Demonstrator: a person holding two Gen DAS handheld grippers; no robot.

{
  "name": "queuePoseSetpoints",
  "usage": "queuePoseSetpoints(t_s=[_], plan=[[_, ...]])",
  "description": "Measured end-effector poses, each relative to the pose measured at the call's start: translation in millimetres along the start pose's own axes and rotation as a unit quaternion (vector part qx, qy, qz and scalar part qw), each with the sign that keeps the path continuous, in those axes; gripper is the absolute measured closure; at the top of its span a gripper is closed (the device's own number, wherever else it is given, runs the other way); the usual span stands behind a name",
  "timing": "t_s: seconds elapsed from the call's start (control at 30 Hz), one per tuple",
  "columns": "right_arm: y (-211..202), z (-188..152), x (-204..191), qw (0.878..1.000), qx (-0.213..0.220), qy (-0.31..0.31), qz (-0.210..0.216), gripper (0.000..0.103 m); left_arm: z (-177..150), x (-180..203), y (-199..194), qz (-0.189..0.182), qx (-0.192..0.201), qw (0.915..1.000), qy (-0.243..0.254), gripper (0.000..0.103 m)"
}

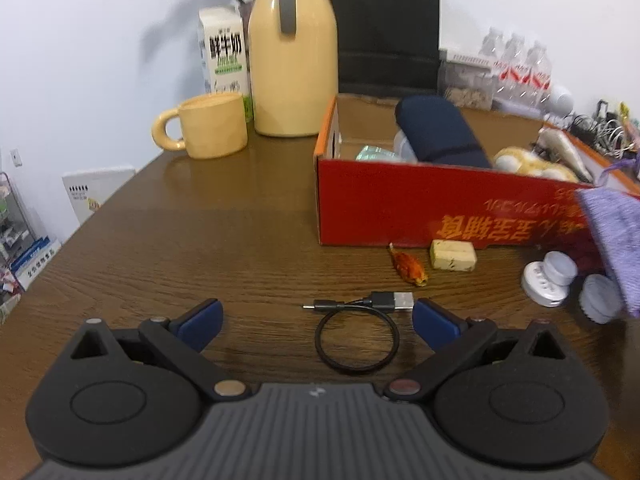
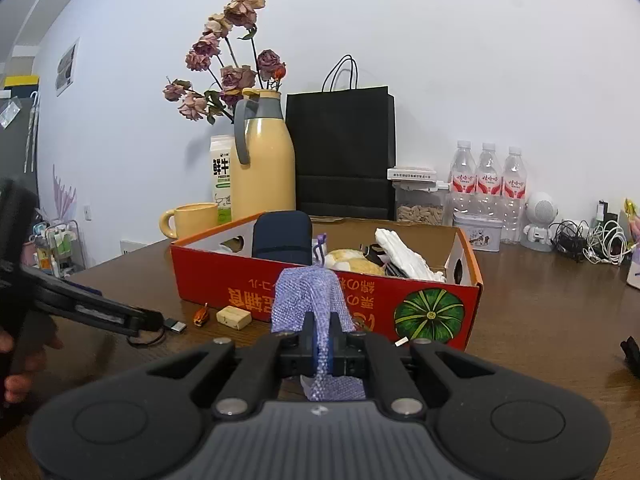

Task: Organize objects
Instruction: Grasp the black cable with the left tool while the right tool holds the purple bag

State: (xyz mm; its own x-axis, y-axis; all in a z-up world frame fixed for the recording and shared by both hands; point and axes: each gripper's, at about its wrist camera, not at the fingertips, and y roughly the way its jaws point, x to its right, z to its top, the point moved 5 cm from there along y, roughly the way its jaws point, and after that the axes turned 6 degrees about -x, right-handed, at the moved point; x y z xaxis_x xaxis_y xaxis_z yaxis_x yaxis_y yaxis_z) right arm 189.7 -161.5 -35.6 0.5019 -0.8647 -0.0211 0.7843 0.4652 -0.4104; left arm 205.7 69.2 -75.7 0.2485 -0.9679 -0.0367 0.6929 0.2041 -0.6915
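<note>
The wooden tabletop (image 1: 168, 240) carries a red cardboard box (image 2: 304, 300) already holding a dark blue case (image 2: 282, 238), a plush toy and white cloth. The right gripper (image 2: 322, 346) is clamped tight on a purple mesh pouch (image 2: 308, 296), held in front of the box's near wall. The left gripper (image 1: 318, 320) stands spread wide over a coiled black USB cable (image 1: 356, 340). A wrapped snack bar (image 1: 453, 255) and small orange packet (image 1: 409, 267) lie beside the box.

Bare table (image 1: 180, 240) left of red box (image 1: 400, 208); mug (image 1: 212, 126), flask (image 1: 294, 64) crowd far edge.
</note>
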Motion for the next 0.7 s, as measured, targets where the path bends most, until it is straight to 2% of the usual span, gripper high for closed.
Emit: queuePoseSetpoints(t_s=[0.3, 0.43, 0.53, 0.57, 0.6, 0.67, 0.7], plan=[[-1.0, 0.4, 1.1, 1.0, 0.003, 0.002, 0.002, 0.099, 7.5, 7.9, 16.6, -0.009, -0.023, 0.9997, 0.002, 0.0], [-0.7, 0.5, 1.2, 1.0, 0.002, 0.002, 0.002, 0.099, 8.4, 14.3, 19.9, -0.009, -0.018, 0.9998, -0.003, 0.002], [-0.5, 0.4, 1.5, 1.0, 0.002, 0.004, 0.0, 0.099, 5.8, 16.7, 13.2, -0.011, -0.002, 0.9999, -0.006, 0.029], [-0.3, 0.3, 1.6, 1.0, 0.002, 0.004, -0.001, 0.099, 5.0, 18.1, 10.7, -0.013, 0.002, 0.9999, -0.004, 0.044], [-0.1, 0.5, 1.7, 1.0, 0.001, 0.004, -0.002, 0.099, 3.7, 19.9, 7.8, -0.017, 0.007, 0.9998, -0.001, 0.054], [-0.1, 0.5, 1.8, 1.0, 0.002, 0.004, -0.003, 0.099, 0.8, 23.4, 3.2, -0.03, 0.009, 0.9995, 0.004, 0.054], [-0.3, 0.5, 1.7, 1.0, 0.002, 0.005, -0.004, 0.099, -0.9, 24.8, 0.7, -0.036, 0.011, 0.9993, 0.005, 0.059]])
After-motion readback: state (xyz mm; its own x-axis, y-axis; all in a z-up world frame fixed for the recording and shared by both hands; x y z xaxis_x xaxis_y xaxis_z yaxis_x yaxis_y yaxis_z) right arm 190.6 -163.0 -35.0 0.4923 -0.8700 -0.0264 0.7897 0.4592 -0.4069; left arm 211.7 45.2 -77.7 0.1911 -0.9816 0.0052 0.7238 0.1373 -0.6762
